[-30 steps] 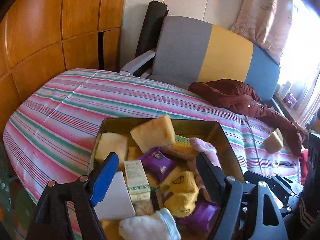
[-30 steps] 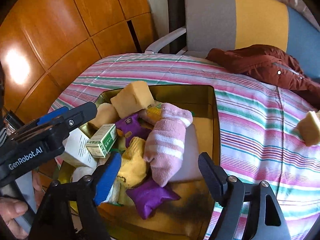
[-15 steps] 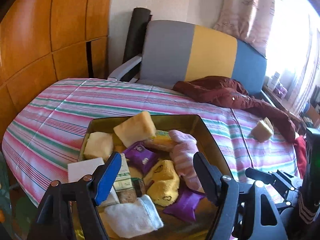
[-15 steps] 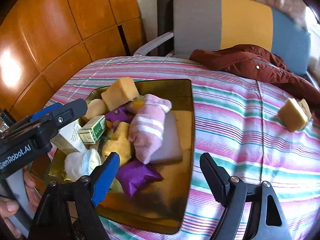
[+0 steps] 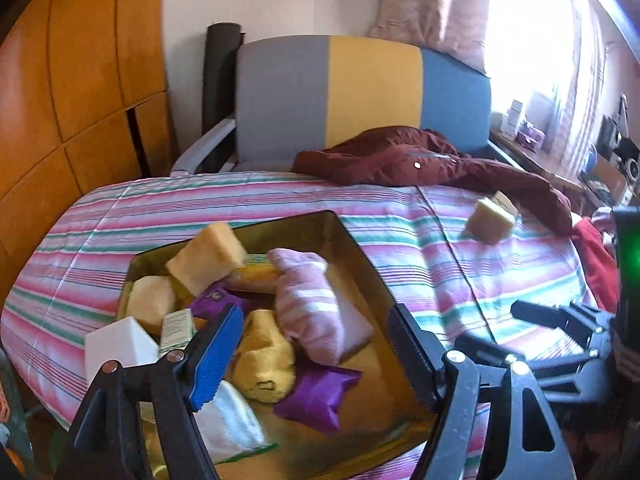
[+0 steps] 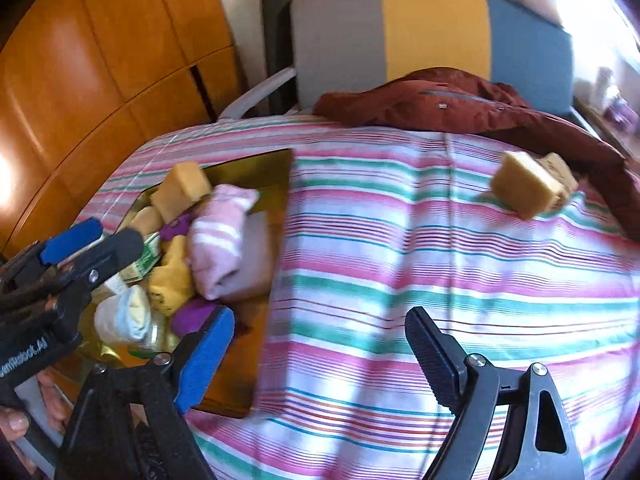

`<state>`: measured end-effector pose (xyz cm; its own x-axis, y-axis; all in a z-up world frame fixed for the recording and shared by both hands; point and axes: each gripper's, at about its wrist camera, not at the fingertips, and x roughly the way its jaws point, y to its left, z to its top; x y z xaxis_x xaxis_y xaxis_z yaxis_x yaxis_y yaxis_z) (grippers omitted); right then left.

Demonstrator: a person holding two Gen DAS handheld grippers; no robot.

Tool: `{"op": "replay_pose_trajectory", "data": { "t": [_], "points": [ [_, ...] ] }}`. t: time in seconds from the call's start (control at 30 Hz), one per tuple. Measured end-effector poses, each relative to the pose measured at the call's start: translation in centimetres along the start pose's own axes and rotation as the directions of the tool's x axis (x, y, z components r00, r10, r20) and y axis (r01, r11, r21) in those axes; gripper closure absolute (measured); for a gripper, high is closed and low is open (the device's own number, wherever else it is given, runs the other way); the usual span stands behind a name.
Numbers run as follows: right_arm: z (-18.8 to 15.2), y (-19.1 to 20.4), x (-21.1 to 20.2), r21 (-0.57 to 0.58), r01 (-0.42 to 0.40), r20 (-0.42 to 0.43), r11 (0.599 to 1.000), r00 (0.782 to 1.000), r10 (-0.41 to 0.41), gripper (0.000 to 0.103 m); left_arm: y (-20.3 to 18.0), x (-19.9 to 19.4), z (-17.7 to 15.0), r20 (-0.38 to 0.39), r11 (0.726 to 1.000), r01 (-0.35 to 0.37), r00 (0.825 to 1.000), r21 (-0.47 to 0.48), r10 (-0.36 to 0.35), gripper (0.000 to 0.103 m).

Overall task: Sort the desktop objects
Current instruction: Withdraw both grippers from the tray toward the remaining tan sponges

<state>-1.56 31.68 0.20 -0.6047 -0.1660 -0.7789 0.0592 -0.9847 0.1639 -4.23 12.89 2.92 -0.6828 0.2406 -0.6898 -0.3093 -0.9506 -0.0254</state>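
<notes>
Left hand-held gripper wide apart, empty, right hand-held gripper just opening wider, empty

Both grippers are the same build: chunky black plastic frames with silver screws at the pivots, one finger with a blue pad and the other with a ribbed black pad. The left gripper has white "GenRobot.AI" lettering on its body. A green light glows on the black housing of the right one.

Both wrist cameras look obliquely down over the striped bed: left view close above the tray; right view beside it. Both share tray, bed, chair.
</notes>
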Motion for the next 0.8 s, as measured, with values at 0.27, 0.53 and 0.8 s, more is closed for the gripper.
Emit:
{"op": "replay_pose_trajectory", "data": {
  "t": [0.27, 0.53, 0.8],
  "points": [
    [-0.3, -4.5, -1.5, 0.073, 0.065, 0.014, 0.995, 0.998, -0.066, 0.013, -3.3, 0.5, 0.0, -0.016, 0.996, 0.04, 0.999, 0.078, -0.039, 0.027],
    [-0.6, -8.1, -2.6, 0.135, 0.112, 0.014, 0.984, 0.993, -0.115, 0.012, -6.4, 1.1, 0.2, -0.029, 0.987, 0.079, 0.997, 0.143, -0.075, 0.027],
    [-0.7, -11.2, -3.4, 0.186, 0.149, 0.003, 0.971, 0.988, -0.152, 0.011, -8.9, 1.7, 0.4, -0.042, 0.975, 0.115, 0.993, 0.192, -0.109, 0.027]
  ]
}}
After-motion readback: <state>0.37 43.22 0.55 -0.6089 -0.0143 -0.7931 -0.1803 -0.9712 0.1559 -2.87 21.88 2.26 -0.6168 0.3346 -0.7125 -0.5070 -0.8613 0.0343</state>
